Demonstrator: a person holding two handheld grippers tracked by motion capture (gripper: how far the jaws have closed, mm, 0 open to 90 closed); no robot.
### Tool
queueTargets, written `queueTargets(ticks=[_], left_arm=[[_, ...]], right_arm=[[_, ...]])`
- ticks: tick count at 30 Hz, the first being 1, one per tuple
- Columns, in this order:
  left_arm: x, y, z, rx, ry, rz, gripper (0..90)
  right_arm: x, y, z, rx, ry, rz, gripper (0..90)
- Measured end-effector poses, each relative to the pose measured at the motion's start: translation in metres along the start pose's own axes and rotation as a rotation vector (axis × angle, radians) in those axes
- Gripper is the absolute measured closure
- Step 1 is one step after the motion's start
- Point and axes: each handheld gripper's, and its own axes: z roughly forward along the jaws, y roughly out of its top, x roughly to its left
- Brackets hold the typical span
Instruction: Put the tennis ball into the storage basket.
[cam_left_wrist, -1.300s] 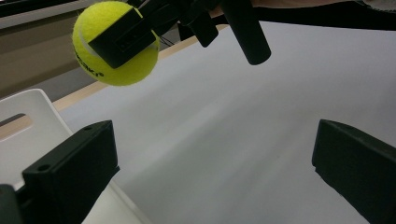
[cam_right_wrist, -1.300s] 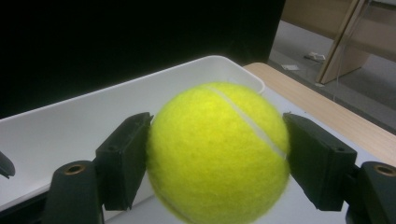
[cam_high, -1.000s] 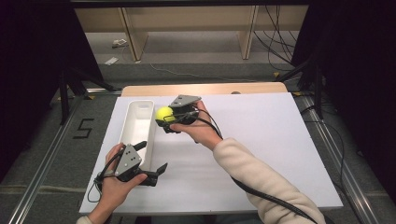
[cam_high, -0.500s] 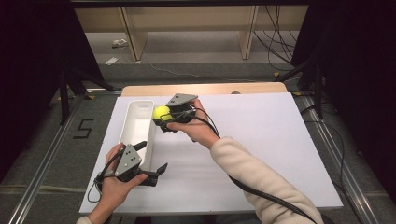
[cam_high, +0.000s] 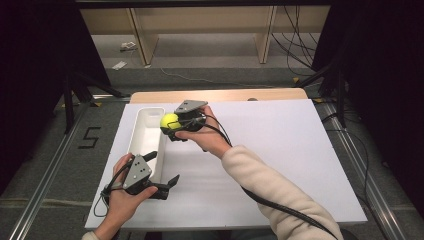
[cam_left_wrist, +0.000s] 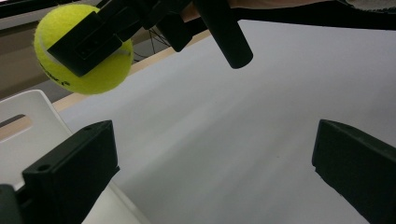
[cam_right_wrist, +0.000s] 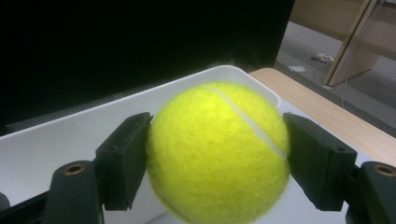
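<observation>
One yellow tennis ball (cam_high: 169, 121) sits squeezed in the right gripper (cam_high: 172, 125), held up at the edge of the white bin (cam_high: 145, 135). Move it over the bin's middle, go low, then let go softly. The left gripper (cam_high: 162, 172) rests wide apart on the surface (cam_high: 280, 150).

A white board (cam_high: 280, 150) covers a wooden table (cam_high: 220, 95); a "5" (cam_high: 90, 137) marks the floor.
</observation>
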Motion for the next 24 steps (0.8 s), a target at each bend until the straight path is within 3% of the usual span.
queueTargets(ticks=[24], left_arm=[[0.000,0.000,0.000,0.001,0.001,0.002,0.0]], right_arm=[[0.002,0.006,0.011,0.012,0.011,-0.008,27.3]])
